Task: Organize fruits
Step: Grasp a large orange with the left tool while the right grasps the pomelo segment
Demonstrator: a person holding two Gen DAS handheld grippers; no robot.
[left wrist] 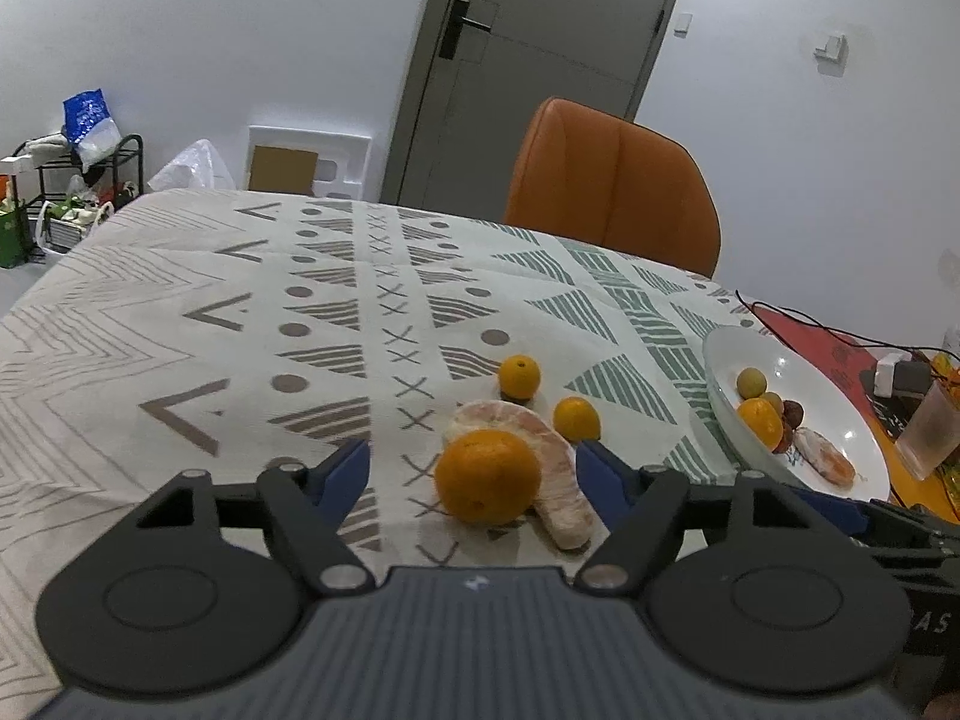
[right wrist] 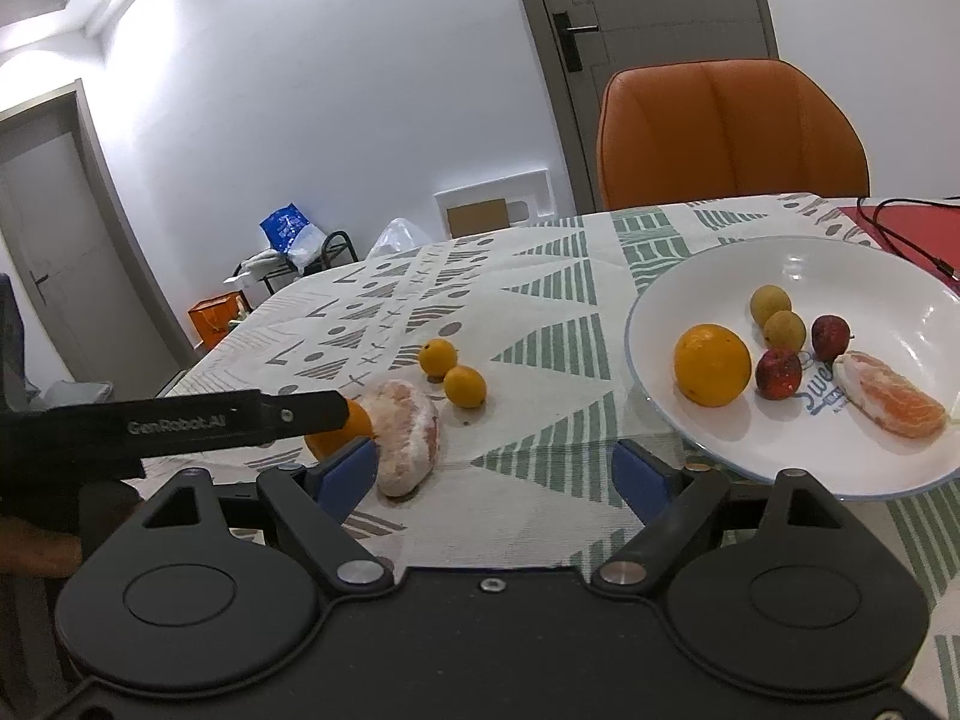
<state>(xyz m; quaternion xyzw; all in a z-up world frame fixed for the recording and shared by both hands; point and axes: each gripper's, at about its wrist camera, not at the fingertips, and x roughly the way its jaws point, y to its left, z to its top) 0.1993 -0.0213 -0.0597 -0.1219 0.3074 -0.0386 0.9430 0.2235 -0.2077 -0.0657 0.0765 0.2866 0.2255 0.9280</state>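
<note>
The left gripper [left wrist: 471,474] is hanging with jaws apart around the orange [left wrist: 487,476], which lies on the bench left of the plate [left wrist: 840,414]. Next: closing on it, then carrying plateward. The right gripper [right wrist: 495,474] is waiting, jaws apart, empty.

White plate [right wrist: 798,258], orange chair [right wrist: 729,132], grey-green geometric tablecloth [left wrist: 180,324], perhaps cream-based.
</note>
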